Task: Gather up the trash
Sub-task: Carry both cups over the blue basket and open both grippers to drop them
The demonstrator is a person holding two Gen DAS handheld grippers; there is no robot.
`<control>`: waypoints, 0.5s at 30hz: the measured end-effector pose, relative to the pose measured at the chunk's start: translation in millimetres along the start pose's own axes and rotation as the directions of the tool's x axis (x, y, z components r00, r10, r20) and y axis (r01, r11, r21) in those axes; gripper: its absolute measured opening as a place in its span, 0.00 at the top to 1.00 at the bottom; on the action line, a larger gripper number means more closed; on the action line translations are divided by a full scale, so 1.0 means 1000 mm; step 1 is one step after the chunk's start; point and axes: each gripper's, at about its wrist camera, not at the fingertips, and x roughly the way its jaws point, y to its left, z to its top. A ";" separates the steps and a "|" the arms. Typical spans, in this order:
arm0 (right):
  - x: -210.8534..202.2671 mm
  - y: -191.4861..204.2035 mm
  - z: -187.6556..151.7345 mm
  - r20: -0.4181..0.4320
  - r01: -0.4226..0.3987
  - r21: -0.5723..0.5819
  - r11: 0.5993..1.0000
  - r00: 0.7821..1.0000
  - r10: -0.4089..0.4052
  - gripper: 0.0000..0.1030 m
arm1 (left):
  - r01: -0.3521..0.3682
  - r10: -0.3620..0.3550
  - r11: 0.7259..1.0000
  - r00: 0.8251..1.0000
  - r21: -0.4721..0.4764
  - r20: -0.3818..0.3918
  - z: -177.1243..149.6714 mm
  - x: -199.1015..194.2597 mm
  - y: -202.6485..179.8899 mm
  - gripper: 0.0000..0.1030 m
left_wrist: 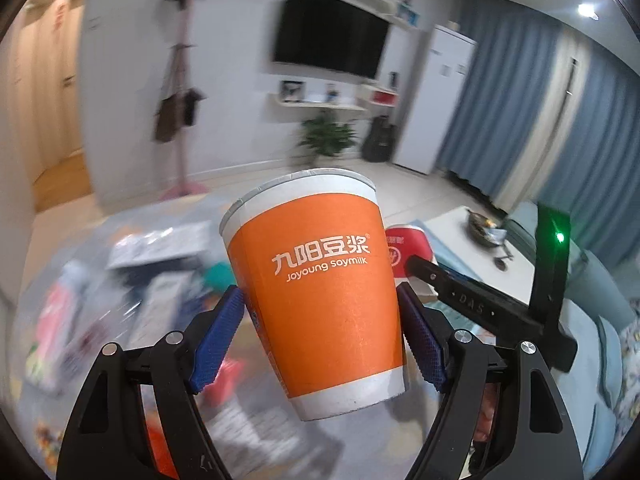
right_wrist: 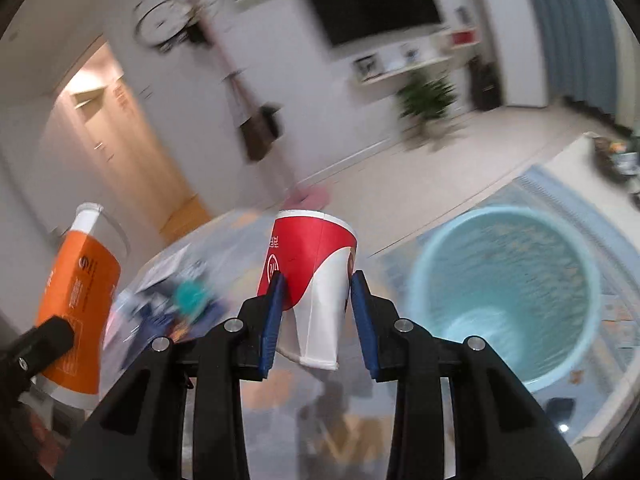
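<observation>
The light-blue bin [right_wrist: 506,292] gapes open, unobstructed, beside the cluttered table [right_wrist: 224,240].

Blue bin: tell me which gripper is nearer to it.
Right. The right gripper, holding the red cup, has the blue bin close on its right. The left gripper, holding the orange cup, is beyond it, farther away.

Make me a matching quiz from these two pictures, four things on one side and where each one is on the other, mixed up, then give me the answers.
Things:
1. orange cup
2. red and white cup
3. blue bucket
4. television

Places:
A. on the floor, open and upright
B. held in the right hand-held gripper
C. mounted on the wall
D. held in the left hand-held gripper

Pairs: 1-D, 2-B, 3-A, 4-C
</observation>
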 end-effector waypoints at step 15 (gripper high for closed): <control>0.007 -0.188 -0.005 -0.078 0.373 0.231 0.899 0.928 -0.365 0.69 | 0.255 -0.242 0.966 0.941 0.027 -0.237 0.000 0.179 -0.125 0.27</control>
